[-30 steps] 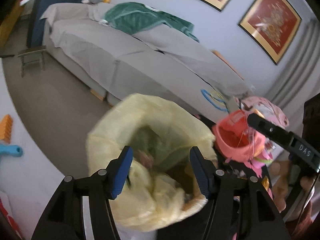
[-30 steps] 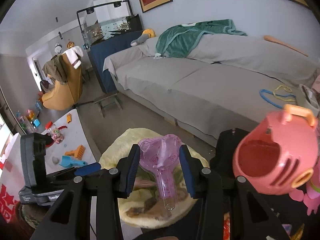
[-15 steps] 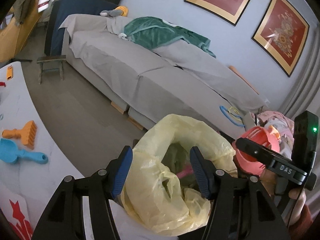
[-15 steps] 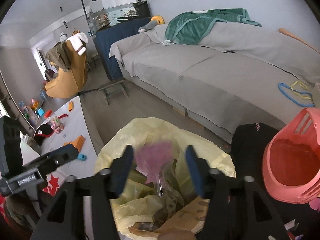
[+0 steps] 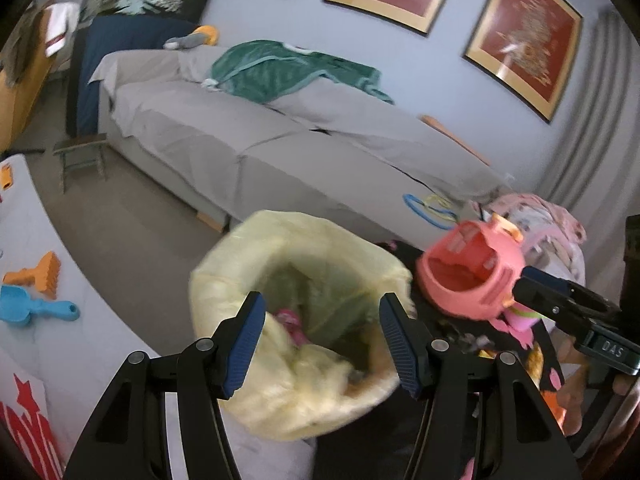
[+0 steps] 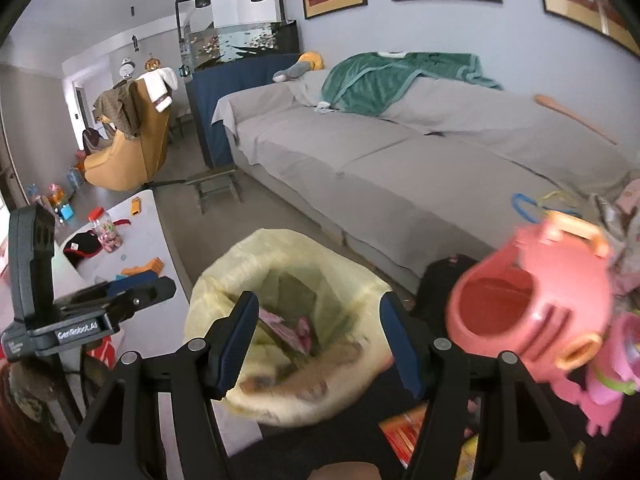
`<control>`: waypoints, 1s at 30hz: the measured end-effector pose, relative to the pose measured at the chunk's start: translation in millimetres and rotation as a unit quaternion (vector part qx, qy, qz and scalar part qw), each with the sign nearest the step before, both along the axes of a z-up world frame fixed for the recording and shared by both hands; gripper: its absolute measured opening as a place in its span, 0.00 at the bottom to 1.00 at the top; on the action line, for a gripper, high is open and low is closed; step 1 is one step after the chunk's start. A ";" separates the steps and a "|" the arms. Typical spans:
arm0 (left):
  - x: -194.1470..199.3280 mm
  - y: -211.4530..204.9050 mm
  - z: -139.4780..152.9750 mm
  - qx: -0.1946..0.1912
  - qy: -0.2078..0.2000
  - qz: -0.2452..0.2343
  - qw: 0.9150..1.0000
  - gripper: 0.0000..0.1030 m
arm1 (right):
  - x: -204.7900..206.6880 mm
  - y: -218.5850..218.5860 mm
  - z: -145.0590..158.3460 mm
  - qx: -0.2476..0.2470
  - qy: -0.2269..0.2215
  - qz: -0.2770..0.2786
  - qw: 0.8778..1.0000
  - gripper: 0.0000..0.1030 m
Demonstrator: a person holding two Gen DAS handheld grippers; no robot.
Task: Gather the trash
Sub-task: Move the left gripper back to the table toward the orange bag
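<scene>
Fig. legend, near to far. Right tongs (image 6: 320,338) stood wide apart w/ nothing between the pads, hanging directly over the mouth of the yellow trash bag (image 6: 280,256). Left tongs (image 5: 322,340) likewise spread and empty, above the same opening. Pink wrappers (image 6: 288,330) lay loose inside the bag, below and slightly left of the right tongs' midline. Next candidate, judged: the colourful litter (image 6: 408,432) on the dark counter (image 6: 440,276), low and to the right of the bag, so nearer the right tongs; its long axis cannot be told (blurred). Pink toy basket (image 6: 528,304) sat right of the bag, just beside it. Beyond: floor, then grey sofa (image 6: 400,160) w/ green blanket (image 6: 384,76).
</scene>
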State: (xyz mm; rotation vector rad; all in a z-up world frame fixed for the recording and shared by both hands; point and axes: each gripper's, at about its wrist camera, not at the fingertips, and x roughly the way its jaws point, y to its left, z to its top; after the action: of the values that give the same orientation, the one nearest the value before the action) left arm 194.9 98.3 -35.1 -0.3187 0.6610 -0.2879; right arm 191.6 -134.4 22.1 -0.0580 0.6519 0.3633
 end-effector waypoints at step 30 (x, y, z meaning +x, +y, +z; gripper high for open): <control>-116.1 -285.0 -48.2 0.004 0.097 -0.329 0.939 0.59 | -238.5 -239.2 -61.0 -0.033 0.020 -0.253 0.967 0.50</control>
State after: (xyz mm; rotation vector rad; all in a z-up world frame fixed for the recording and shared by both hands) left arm 78.8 -186.6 -83.3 -0.1074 0.9545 -0.9019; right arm -46.8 -373.6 -38.9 0.0523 0.6927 -0.1505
